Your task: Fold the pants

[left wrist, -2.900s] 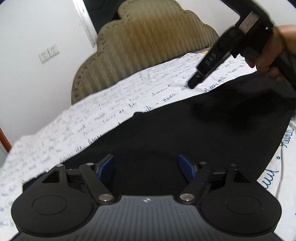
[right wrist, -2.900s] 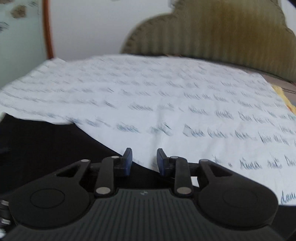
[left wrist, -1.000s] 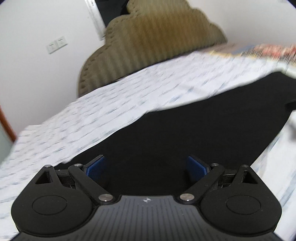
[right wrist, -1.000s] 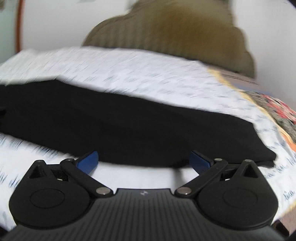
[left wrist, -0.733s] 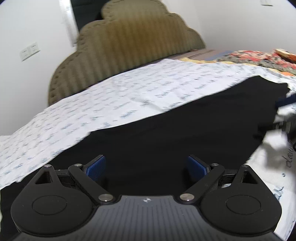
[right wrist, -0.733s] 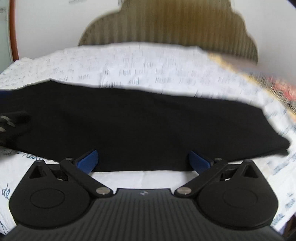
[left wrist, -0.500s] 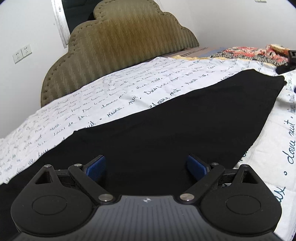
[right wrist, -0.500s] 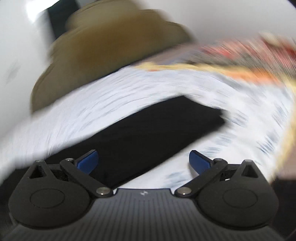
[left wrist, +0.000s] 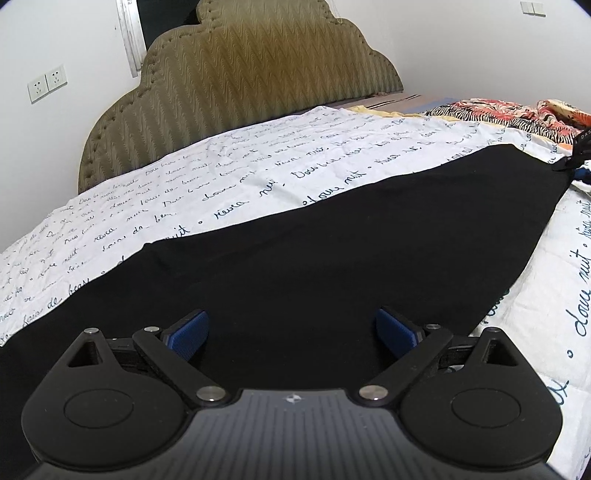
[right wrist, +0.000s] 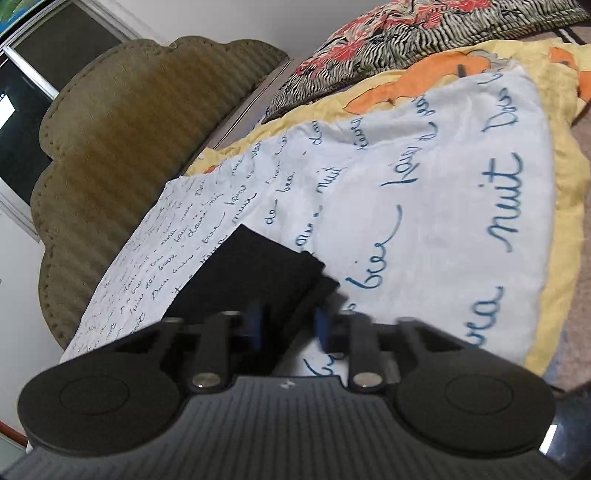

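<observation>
The black pants (left wrist: 332,254) lie flat in a long band across the white script-printed sheet (left wrist: 229,181). My left gripper (left wrist: 291,328) is open, its blue pads wide apart just above the near end of the pants. My right gripper (right wrist: 288,325) sits at the far end of the pants (right wrist: 251,269), its blue pads (right wrist: 322,328) half closed with the cloth's corner edge between them. That gripper also shows at the right edge of the left wrist view (left wrist: 578,162), at the pants' far corner.
An olive padded headboard (left wrist: 240,77) stands behind the bed. A yellow-orange blanket (right wrist: 436,70) and a zebra-and-floral cloth (right wrist: 406,33) lie past the sheet's right side. A wall socket (left wrist: 48,83) is on the left wall.
My right gripper swung from over the pants' long edge to their far end and its jaws narrowed from wide open. My left gripper stayed open over the near end.
</observation>
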A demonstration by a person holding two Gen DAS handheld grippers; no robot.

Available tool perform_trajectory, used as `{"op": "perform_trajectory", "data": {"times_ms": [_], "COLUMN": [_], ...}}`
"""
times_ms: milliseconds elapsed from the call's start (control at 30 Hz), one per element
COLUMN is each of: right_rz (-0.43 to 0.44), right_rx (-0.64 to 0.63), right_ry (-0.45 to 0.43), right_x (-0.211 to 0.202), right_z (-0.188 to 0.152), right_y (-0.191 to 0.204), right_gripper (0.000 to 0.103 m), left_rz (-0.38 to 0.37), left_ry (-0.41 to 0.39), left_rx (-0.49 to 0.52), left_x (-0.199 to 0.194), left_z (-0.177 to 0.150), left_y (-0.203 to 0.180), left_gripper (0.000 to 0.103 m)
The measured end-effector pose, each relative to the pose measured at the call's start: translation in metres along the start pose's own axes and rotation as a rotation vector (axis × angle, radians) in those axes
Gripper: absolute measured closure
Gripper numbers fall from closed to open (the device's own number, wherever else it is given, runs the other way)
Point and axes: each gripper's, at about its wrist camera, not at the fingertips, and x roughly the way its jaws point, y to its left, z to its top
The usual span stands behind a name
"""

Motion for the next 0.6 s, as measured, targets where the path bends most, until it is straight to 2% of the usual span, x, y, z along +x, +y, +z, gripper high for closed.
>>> {"op": "perform_trajectory", "data": {"times_ms": [133,267,333,433,600], "right_rz": [-0.018,-0.083,-0.085,-0.101,-0.072], "right_rx": [-0.089,-0.371,-0.525,-0.734,-0.953], "right_ry": [-0.034,-0.105,-0.137,-0.171,-0.195], "right_x": [-0.007,-0.023,-0.03,-0.038,-0.048], "right_z": [-0.004,-0.017,-0.03,-0.053,-0.09], "right_y": [0.02,0.064,0.087,0.116,0.152], "right_gripper": [0.094,0.095,0.095,0.095,0.095], "left_rz": [-0.008,-0.132,-0.238,-0.444,-0.722], "left_ry": [0.002,0.026,0.07,0.13,0.253], "left_rx": [0.025,-0.064,-0.15,-0.326,-0.601], "left_x": [0.0,0.007,0.015,0.033,0.075], "left_z": [0.012,0.042,0.064,0.096,0.128], "left_y": [-0.005,-0.005,-0.004,-0.002,-0.009], "left_gripper": [0.005,0.005,0.005,0.005,0.005]}}
